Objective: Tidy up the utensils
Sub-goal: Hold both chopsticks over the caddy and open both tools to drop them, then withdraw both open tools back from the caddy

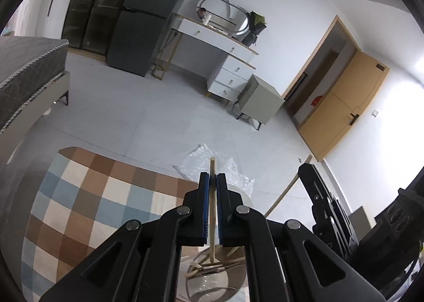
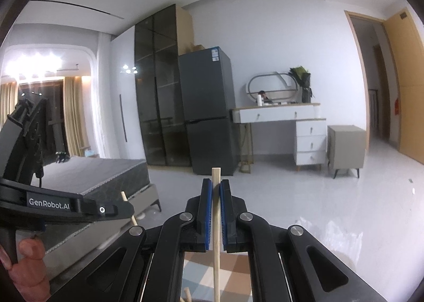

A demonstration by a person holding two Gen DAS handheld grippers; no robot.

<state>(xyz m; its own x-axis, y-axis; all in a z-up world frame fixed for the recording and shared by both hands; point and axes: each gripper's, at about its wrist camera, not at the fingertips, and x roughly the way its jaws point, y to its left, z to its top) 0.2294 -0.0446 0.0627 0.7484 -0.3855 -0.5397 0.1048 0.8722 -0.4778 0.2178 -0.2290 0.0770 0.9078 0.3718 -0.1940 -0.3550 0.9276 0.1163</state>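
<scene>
Over the glass table's rim (image 1: pixel 239 284), the left wrist view shows the left gripper (image 1: pixel 212 182) clamped narrowly on a wooden chopstick (image 1: pixel 212 222), held upright, its lower end down among further loose wooden utensils (image 1: pixel 212 266) on the glass. The right gripper (image 1: pixel 324 204) appears at the right edge with another stick (image 1: pixel 281 198) slanting from it. Crumpled plastic wrap (image 1: pixel 209 167) lies on the floor beyond, beside a checked rug (image 1: pixel 87 196).

Through the right wrist view, the right gripper (image 2: pixel 216 190) is closed tight on its own chopstick (image 2: pixel 216 222), also upright. The left gripper (image 2: pixel 79 206) sits at lower left, a hand (image 2: pixel 26 270) on its grip.

Judgement: both sticks are gripped mid-shaft; keep them vertical and apart while carrying, as the two tools are near enough to clash. No holder is visible.
</scene>
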